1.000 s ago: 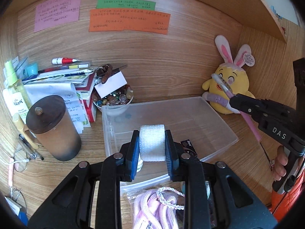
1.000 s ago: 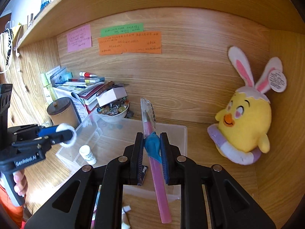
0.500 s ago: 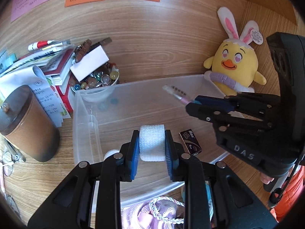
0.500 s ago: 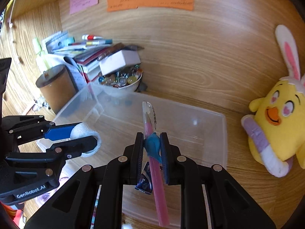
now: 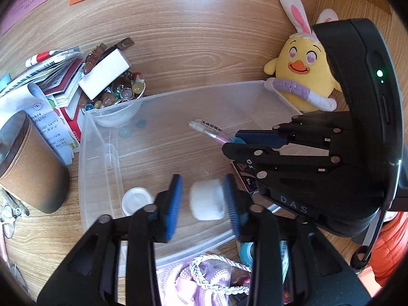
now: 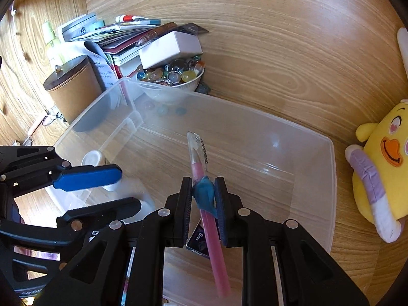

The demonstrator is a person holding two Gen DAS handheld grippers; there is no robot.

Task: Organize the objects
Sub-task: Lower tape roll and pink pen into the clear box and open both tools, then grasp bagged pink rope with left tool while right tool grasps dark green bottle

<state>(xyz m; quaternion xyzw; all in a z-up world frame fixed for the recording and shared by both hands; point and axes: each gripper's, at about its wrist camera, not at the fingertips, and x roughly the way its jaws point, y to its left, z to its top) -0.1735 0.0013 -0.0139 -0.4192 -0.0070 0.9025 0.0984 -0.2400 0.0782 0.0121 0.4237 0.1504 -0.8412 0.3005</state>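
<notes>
The left gripper (image 5: 204, 201) hangs over the near end of a clear plastic bin (image 5: 97, 137) on the wooden tabletop (image 5: 191, 51). Its blue fingers (image 5: 173, 204) are spreading apart, and the white roll of gauze (image 5: 207, 200) sits between them with a gap on the left side — the pads no longer press it, and it appears to rest on the bin floor. Just left of the left finger, inside the bin, stands a small white-capped bottle (image 5: 136, 200). Right of the right finger, a small dark packet (image 5: 246, 176) lies in the bin, partly hidden.

The right gripper (image 6: 204, 191) has its fingers pressed close, pinching a pink pen (image 6: 213, 239) by its blue grip (image 6: 205, 193). The pen's clear cap (image 6: 195, 146) points ahead of the fingertips over the middle of the bin, while its pink barrel runs back between the fingers. From this view the left gripper's fingers lie off to the left.

Beyond the bin's far edge, ahead of both pairs of fingers, a white bowl of glass marbles (image 6: 173, 76) carries a white box (image 6: 169, 48), beside a stack of books and papers (image 5: 51, 76) and a brown lidded canister (image 5: 28, 163). A yellow plush chick with rabbit ears (image 5: 303, 71) sits far right — outside the bin. Nearest the left gripper's base lies a bag of pink cord (image 5: 201, 278).
</notes>
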